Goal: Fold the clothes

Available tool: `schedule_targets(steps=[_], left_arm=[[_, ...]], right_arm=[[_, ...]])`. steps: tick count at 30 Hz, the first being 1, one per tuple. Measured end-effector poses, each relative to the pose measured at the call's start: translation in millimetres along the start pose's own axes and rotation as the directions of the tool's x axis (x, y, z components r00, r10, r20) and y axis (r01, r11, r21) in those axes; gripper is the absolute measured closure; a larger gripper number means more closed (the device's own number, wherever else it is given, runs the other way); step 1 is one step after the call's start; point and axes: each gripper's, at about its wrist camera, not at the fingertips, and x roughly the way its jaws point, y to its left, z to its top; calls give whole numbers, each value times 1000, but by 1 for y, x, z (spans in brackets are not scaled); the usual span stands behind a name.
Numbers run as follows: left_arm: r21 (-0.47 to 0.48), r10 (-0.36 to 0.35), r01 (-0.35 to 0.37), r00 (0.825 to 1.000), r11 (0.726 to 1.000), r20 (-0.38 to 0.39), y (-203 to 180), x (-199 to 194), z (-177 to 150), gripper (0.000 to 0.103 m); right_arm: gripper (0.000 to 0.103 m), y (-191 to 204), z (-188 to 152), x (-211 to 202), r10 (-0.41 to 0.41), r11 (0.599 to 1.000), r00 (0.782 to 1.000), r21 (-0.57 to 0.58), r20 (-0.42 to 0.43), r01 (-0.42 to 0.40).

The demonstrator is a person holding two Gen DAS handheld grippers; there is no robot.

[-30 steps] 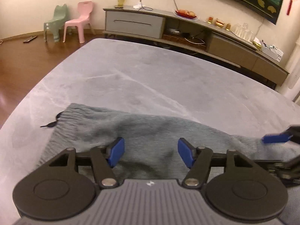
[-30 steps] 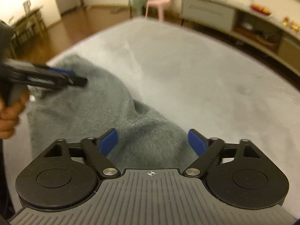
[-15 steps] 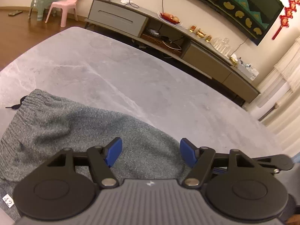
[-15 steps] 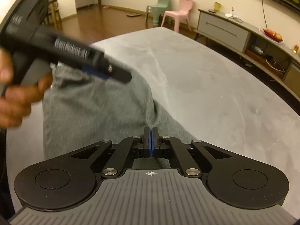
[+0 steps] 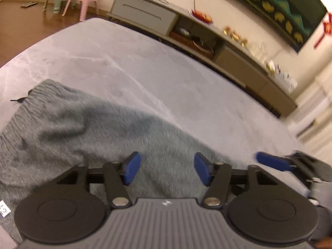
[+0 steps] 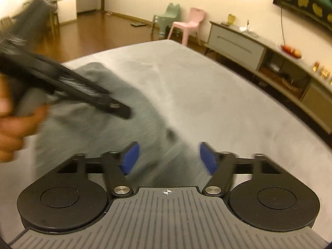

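A grey knitted garment (image 5: 83,128) lies spread on the grey marbled table (image 5: 186,72), its ribbed waistband and black drawstring (image 5: 18,100) at the left. My left gripper (image 5: 166,167) hovers over the cloth, its jaws closing with only flat fabric below them and nothing pinched. My right gripper (image 6: 168,157) hangs over the garment's (image 6: 93,137) right edge, its jaws opening and the blue pads (image 6: 130,157) apart from the cloth. The left gripper (image 6: 116,108) crosses the right wrist view blurred, held by a hand (image 6: 12,128). A right pad (image 5: 269,161) shows at the left view's right.
A long low cabinet (image 5: 207,33) runs along the wall beyond the table's far edge. A pink chair (image 6: 188,27) and a green chair (image 6: 166,18) stand on the wooden floor (image 6: 93,33). A white size tag (image 5: 4,209) sits at the garment's near left.
The right gripper, shut half a second ago, now stands apart over the cloth. Both views have rolled a little, and the left gripper sits lower and blurred in the right view.
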Motion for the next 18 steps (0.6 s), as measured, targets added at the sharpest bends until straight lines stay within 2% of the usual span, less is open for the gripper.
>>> schedule_targets(steps=[1, 2, 6, 9, 10, 11, 12, 13, 14, 18], left_arm=[[-8, -8, 8, 1000, 1000, 3, 1, -1, 2, 39], [-12, -17, 17, 1000, 1000, 1, 1, -2, 4, 37], [10, -25, 25, 1000, 1000, -13, -6, 0, 7, 32], [63, 20, -18, 999, 998, -32, -13, 7, 2, 35], [82, 34, -31, 999, 996, -35, -15, 9, -1, 42], [90, 53, -50, 998, 995, -35, -14, 9, -3, 59], [88, 77, -74, 996, 993, -33, -12, 9, -5, 70], [75, 89, -86, 996, 993, -32, -8, 7, -7, 88], [51, 88, -87, 996, 995, -29, -3, 4, -8, 94], [-12, 51, -51, 999, 999, -17, 12, -25, -23, 99]], right_arm=[[92, -1, 3, 10, 22, 1000, 999, 1, -35, -22], [103, -3, 5, 15, 60, 998, 996, 19, -69, -59], [103, 30, -7, -17, 96, 993, 995, -73, -2, -95], [103, 63, -26, -42, 111, 983, 994, -152, 15, -108], [103, 70, -32, -47, 120, 980, 993, -162, 14, -117], [103, 74, -37, -49, 120, 978, 993, -171, 12, -116], [103, 77, -43, -51, 118, 977, 993, -180, 11, -114], [103, 79, -47, -52, 116, 976, 993, -186, 6, -113], [103, 81, -51, -53, 114, 975, 993, -192, -1, -112], [103, 79, -61, -57, 147, 973, 989, -173, -33, -150]])
